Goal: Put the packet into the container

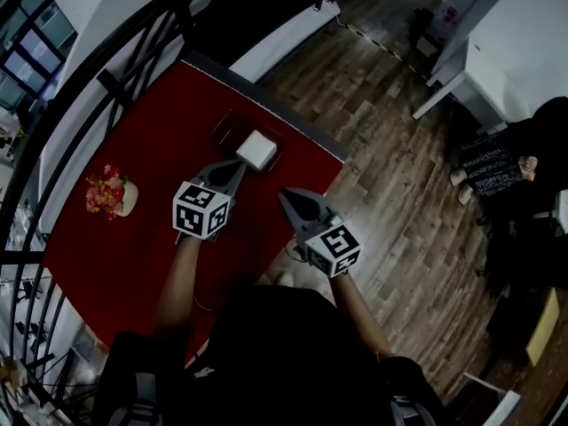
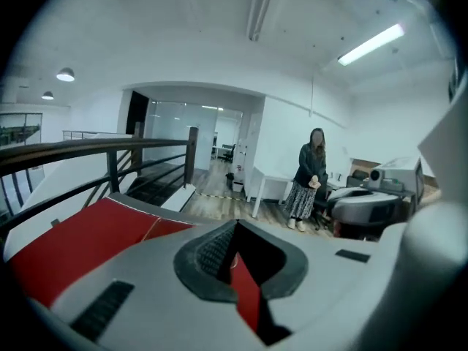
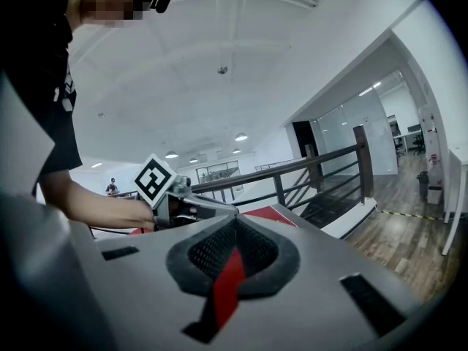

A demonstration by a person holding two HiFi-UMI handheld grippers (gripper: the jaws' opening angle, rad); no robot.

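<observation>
Found the packet (image 1: 257, 149), white, squarish and flat, resting at the near corner of the dark container (image 1: 229, 130) on the red table (image 1: 115, 264); could not tell for certain whether fully inside or partly on the rim. Read the left gripper (image 1: 238, 170) as hanging just short of the packet, apparently not touching it, jaws pressed together on nothing, with only red table showing through the slit in the left gripper view. Read the right gripper (image 1: 287, 196) as likewise closed and empty, held over the table's right edge, apart from the container. Judged the packet light and soft-sided, likely to crumple or sag if pinched at a corner, and perhaps a little slick if wrapped in film. Thought it best taken across one edge near the middle, pads flat on both faces, with a gentle squeeze and no more. Reckoned the container light as well, and liable to slide under a sideways push. Judged the task all but done, pending a closer look at the packet's seat.
</observation>
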